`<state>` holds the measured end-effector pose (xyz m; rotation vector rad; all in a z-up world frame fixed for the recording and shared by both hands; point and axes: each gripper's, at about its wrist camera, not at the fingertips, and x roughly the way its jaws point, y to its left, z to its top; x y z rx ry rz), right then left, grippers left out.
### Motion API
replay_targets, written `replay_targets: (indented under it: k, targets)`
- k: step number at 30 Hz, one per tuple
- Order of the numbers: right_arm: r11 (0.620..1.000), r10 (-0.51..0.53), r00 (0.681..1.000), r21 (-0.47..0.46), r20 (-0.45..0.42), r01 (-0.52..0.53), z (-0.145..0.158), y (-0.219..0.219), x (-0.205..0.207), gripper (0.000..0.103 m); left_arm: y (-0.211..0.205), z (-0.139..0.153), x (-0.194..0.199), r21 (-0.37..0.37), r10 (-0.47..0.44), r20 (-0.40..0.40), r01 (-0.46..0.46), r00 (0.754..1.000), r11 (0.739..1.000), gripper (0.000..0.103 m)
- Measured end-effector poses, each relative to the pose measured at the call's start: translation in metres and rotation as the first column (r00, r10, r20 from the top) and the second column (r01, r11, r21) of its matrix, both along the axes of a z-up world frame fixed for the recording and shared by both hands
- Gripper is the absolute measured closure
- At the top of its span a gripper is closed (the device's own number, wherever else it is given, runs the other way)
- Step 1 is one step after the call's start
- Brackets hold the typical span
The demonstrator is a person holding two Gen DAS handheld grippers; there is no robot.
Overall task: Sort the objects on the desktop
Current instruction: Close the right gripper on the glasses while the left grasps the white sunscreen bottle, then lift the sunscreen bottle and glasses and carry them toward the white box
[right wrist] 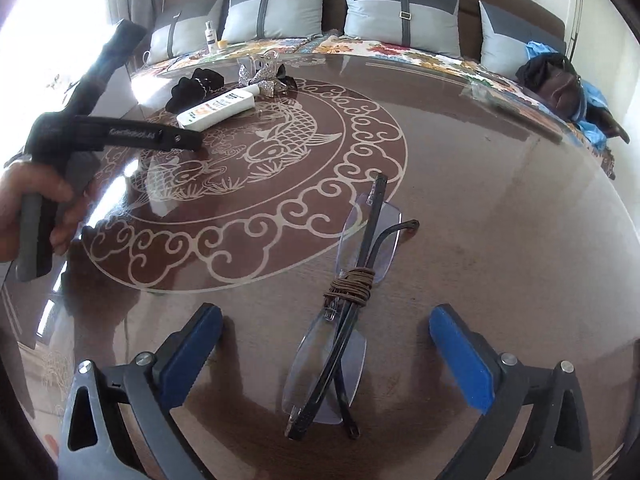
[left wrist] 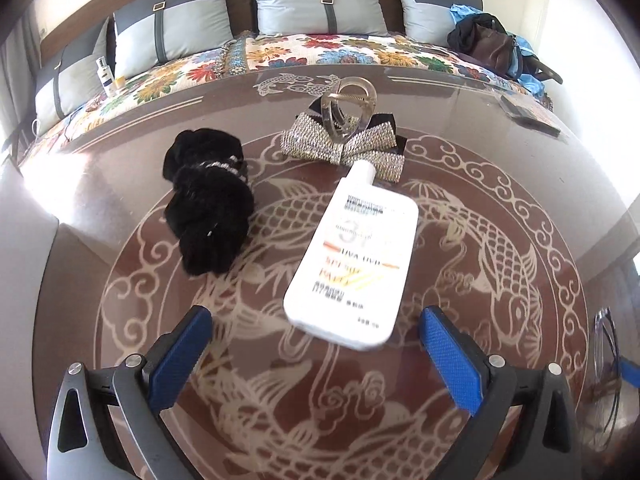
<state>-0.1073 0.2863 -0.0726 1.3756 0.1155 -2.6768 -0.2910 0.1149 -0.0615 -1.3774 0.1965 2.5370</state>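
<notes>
In the left wrist view my left gripper (left wrist: 316, 336) is open; a white sunscreen bottle (left wrist: 352, 256) lies flat on the table just ahead of its fingertips. A black scrunchie (left wrist: 208, 208) lies to the left. A sparkly bow hair clip (left wrist: 344, 144) with a clear claw clip (left wrist: 352, 104) on it lies behind the bottle. In the right wrist view my right gripper (right wrist: 326, 332) is open around folded rimless glasses (right wrist: 344, 320) with a brown hair tie (right wrist: 356, 282) wound on them. The bottle (right wrist: 218, 110), scrunchie (right wrist: 192, 86) and bow (right wrist: 264, 76) show far left.
The brown table (right wrist: 480, 200) has a pale fish pattern under glass. A sofa with grey cushions (left wrist: 316, 0) and a floral cover runs behind it. A dark bag (left wrist: 492, 46) sits at its right end, a small bottle (left wrist: 105, 76) at its left. A flat packet (left wrist: 528, 110) lies at the table's far right.
</notes>
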Motion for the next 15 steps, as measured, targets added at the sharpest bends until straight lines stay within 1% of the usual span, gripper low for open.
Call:
replay_targets:
  k: [1, 2, 3, 4, 5, 8, 10, 12, 15]
  targets:
    - [1.000, 0.000, 1.000, 0.001, 0.000, 0.000, 0.000, 0.000, 0.000, 0.000, 0.005, 0.000, -0.007, -0.002, 0.004, -0.001, -0.004, 1.000, 1.000, 0.000]
    - [1.000, 0.000, 1.000, 0.001, 0.000, 0.000, 0.000, -0.001, 0.000, 0.000, 0.008, 0.001, -0.012, -0.006, 0.009, -0.007, -0.009, 1.000, 1.000, 0.003]
    - [1.000, 0.000, 1.000, 0.001, 0.000, 0.000, 0.000, -0.001, 0.000, 0.000, 0.010, 0.003, -0.013, 0.001, 0.015, -0.026, -0.015, 1.000, 1.000, 0.014]
    - [1.000, 0.000, 1.000, 0.001, 0.000, 0.000, 0.000, -0.001, 0.000, 0.000, 0.013, 0.007, -0.011, 0.010, 0.011, -0.048, -0.011, 0.999, 1.000, 0.042]
    - [1.000, 0.000, 1.000, 0.001, 0.000, 0.000, 0.000, 0.000, 0.000, 0.000, 0.017, 0.009, -0.011, 0.002, 0.008, -0.052, -0.008, 0.999, 1.000, 0.052]
    - [1.000, 0.001, 1.000, 0.001, 0.000, -0.001, 0.000, 0.000, 0.000, 0.000, 0.017, 0.009, 0.006, 0.001, 0.005, -0.055, -0.005, 0.999, 1.000, 0.052]
    - [1.000, 0.001, 1.000, 0.001, 0.000, -0.001, 0.000, 0.000, 0.000, 0.000, 0.007, 0.009, 0.029, 0.014, 0.025, -0.056, -0.024, 0.998, 1.000, 0.052]
    - [1.000, 0.001, 1.000, 0.001, 0.000, -0.001, 0.000, 0.000, 0.000, 0.000, -0.009, 0.008, 0.063, 0.013, 0.049, -0.064, -0.048, 0.997, 0.999, 0.052]
    - [1.000, 0.002, 1.000, -0.001, 0.000, -0.002, 0.000, 0.000, 0.001, 0.000, -0.035, 0.006, 0.127, 0.010, 0.070, -0.087, -0.069, 0.994, 0.998, 0.052]
